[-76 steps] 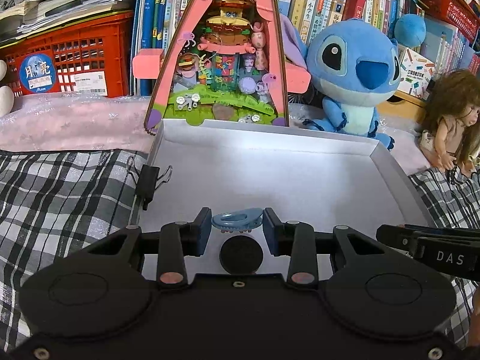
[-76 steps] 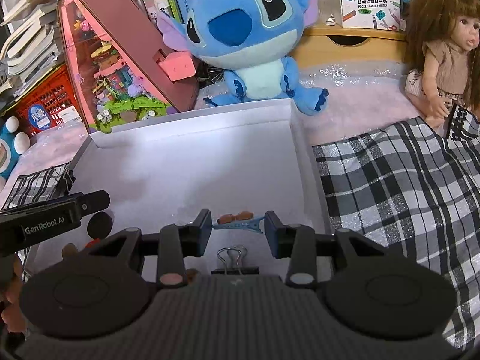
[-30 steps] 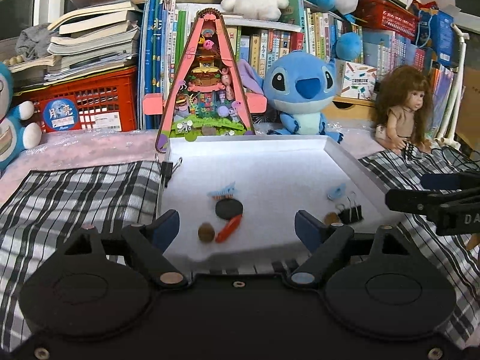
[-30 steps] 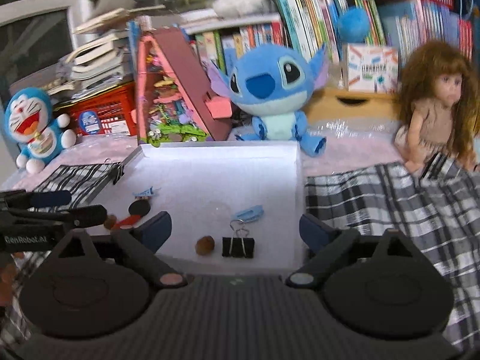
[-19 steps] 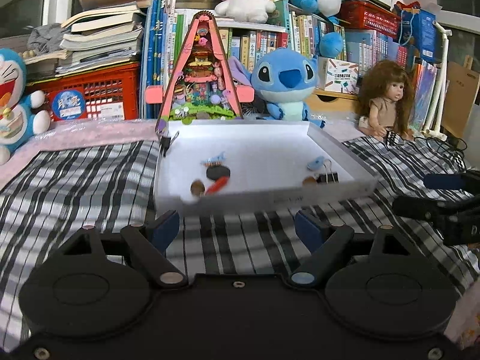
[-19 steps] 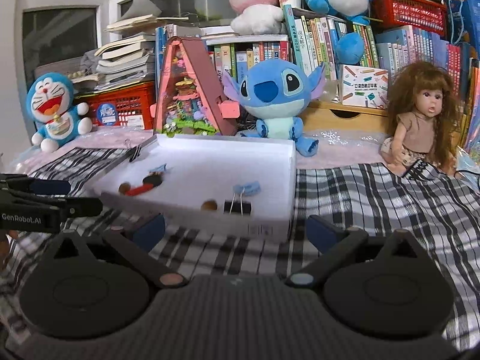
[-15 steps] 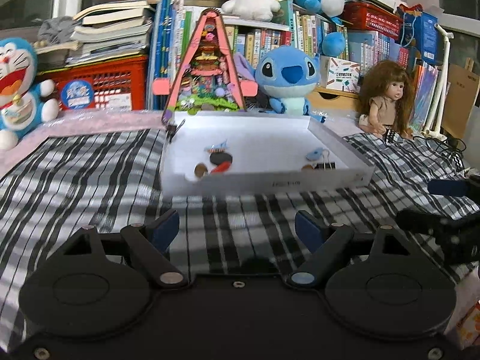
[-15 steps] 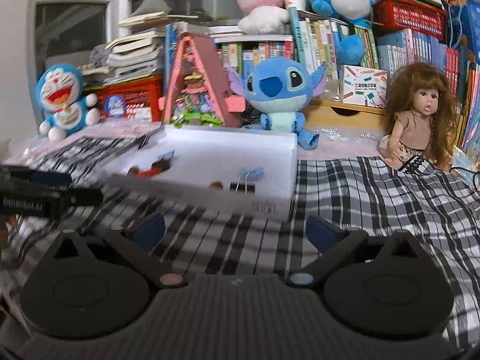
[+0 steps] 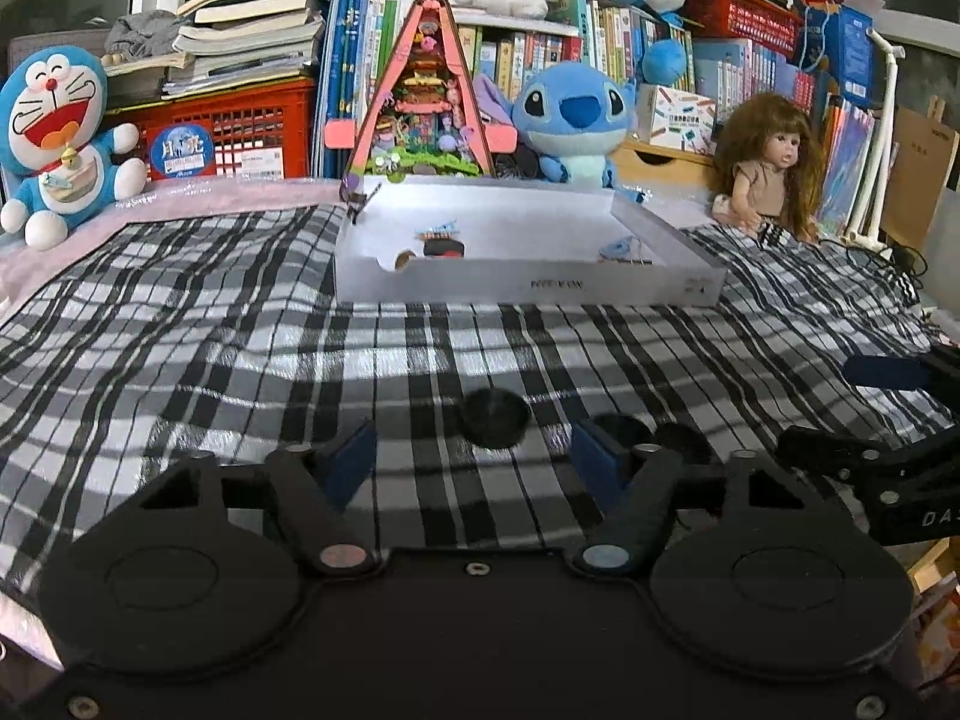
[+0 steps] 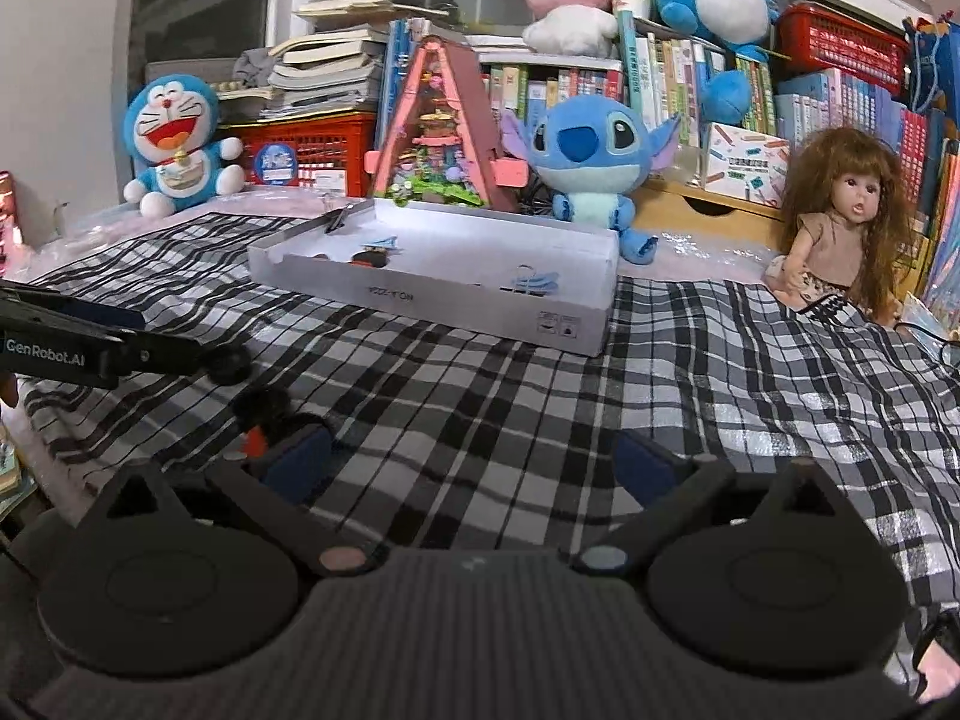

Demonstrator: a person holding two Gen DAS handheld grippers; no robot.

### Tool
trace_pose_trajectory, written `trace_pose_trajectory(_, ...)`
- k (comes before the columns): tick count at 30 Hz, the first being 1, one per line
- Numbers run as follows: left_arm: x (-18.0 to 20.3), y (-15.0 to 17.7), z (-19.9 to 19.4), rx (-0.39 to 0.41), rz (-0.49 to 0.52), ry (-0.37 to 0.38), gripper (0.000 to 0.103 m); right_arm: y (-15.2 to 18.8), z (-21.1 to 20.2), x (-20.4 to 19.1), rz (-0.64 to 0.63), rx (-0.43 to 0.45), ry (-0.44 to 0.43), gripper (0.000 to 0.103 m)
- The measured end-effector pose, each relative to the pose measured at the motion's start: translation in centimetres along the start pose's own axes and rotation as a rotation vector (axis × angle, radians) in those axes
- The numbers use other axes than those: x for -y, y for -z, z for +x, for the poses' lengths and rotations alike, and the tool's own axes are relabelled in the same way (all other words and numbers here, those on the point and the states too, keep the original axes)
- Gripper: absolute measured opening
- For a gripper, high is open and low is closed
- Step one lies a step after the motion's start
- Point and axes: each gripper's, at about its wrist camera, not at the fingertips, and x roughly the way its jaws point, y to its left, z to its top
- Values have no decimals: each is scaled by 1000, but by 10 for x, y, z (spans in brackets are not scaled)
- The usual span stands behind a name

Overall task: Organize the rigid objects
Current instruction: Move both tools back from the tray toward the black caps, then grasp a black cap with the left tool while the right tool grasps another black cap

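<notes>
A shallow white box point(image 9: 522, 291) point(image 10: 480, 306) lies on the checked cloth ahead of both grippers. Inside it are small rigid items: a blue clip point(image 9: 441, 229), a black disc point(image 9: 443, 248), a brown bead point(image 9: 403, 259), another blue clip point(image 9: 618, 248) point(image 10: 534, 282) beside a black binder clip. A binder clip point(image 9: 358, 204) is on the box's far left rim. My left gripper point(image 9: 474, 456) is open and empty, low over the cloth, well short of the box. My right gripper point(image 10: 474, 456) is open and empty too, to the right of the left one.
Behind the box stand a pink triangular toy house point(image 9: 423, 102), a blue Stitch plush point(image 9: 570, 120), a Doraemon plush point(image 9: 57, 132), a red crate point(image 9: 234, 132), a doll point(image 9: 765, 174) and bookshelves. The checked cloth point(image 9: 240, 330) covers the surface around the box.
Both grippers let go of their blue clips in the box, opened, and drew back toward me and lower. The box is now farther away with more cloth in front.
</notes>
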Motion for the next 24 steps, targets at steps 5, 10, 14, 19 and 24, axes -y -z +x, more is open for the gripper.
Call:
trace_pose_trajectory(5, 8, 1, 8, -5, 33, -38, 61, 6, 4, -7, -37, -19, -33, 96)
trace_pose_trajectory(10, 12, -3, 25, -22, 41, -60, 60, 10, 9, -13, -51, -29, -61, 92)
trace_pose_trajectory(14, 12, -4, 36, -30, 38, -58, 59, 10, 15, -18, -57, -29, -80, 88)
trace_pose_trajectory(19, 13, -5, 44, -27, 44, -45, 59, 9, 19, -24, -70, -28, -112, 87)
trace_pose_trajectory(24, 12, -6, 49, -23, 37, -44, 53, 6, 23, -30, -84, -18, -125, 85)
